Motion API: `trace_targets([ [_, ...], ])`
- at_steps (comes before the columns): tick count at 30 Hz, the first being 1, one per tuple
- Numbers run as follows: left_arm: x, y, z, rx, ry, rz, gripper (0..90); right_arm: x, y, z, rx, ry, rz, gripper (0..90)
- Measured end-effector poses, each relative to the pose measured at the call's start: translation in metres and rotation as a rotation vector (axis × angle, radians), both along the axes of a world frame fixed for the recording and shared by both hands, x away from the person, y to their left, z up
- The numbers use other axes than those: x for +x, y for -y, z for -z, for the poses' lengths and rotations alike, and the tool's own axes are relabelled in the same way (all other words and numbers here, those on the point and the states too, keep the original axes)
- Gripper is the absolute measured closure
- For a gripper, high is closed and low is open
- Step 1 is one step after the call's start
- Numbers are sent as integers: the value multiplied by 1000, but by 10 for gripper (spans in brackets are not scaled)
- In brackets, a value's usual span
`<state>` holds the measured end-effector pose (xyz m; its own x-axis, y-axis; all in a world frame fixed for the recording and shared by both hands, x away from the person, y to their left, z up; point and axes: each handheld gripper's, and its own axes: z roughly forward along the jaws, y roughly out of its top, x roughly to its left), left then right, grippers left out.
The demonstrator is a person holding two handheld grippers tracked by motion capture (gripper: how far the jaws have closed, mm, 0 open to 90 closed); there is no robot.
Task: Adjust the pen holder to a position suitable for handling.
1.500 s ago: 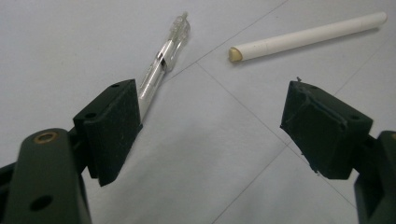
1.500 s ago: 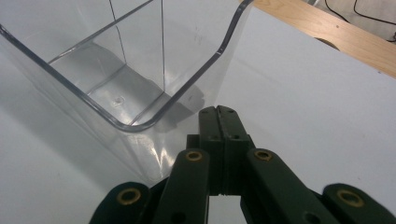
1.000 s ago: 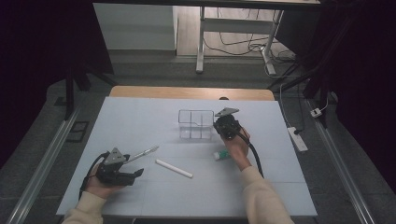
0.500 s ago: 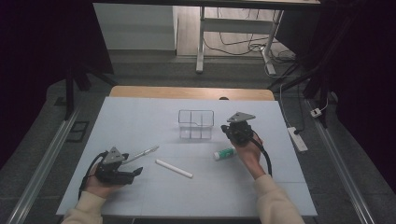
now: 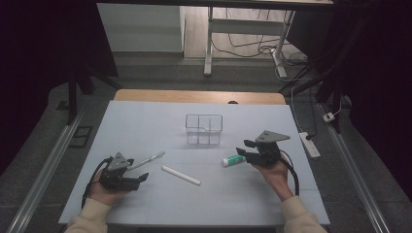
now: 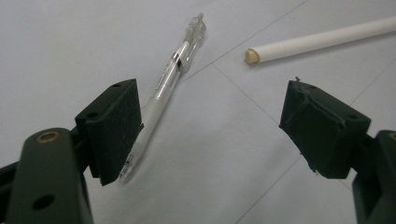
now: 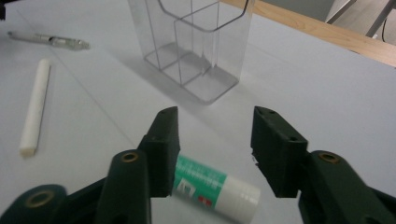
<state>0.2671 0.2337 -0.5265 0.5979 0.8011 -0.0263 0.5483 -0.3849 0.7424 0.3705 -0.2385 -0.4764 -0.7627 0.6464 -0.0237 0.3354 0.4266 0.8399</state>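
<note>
Glue stick (image 5: 234,159), green and white, lies flat on the tabletop (image 5: 145,116) toward its right edge, just below the clear divided organizer (image 5: 204,129). Right gripper (image 5: 245,150) hovers over its near end; its jaws have just been opening and stand apart, the stick passing under the left jaw, not pressed. Left gripper (image 5: 141,178) rests near the front-left corner, jaws wide apart, empty, beside a clear pen (image 5: 148,158) and a white chalk stick (image 5: 180,175). Closing off-centre could pinch one end, so the round stick might roll or swing away.
</note>
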Motion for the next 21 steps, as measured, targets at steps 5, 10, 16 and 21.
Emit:
trace_targets([
  [5, -1, 1, -1, -2, -1, 2, 209, -21, 13, 4, -19, 20, -13, 446],
  [10, 0, 2, -3, -10, 1, -2, 209, -40, 29, 6, -8, 34, -31, 431],
  [16, 1, 1, -6, -19, 8, -8, 209, -52, 45, 11, 2, 33, -36, 410],
  [21, 1, 1, -6, -19, 7, -6, 210, -59, 57, 14, 8, 36, -30, 406],
])
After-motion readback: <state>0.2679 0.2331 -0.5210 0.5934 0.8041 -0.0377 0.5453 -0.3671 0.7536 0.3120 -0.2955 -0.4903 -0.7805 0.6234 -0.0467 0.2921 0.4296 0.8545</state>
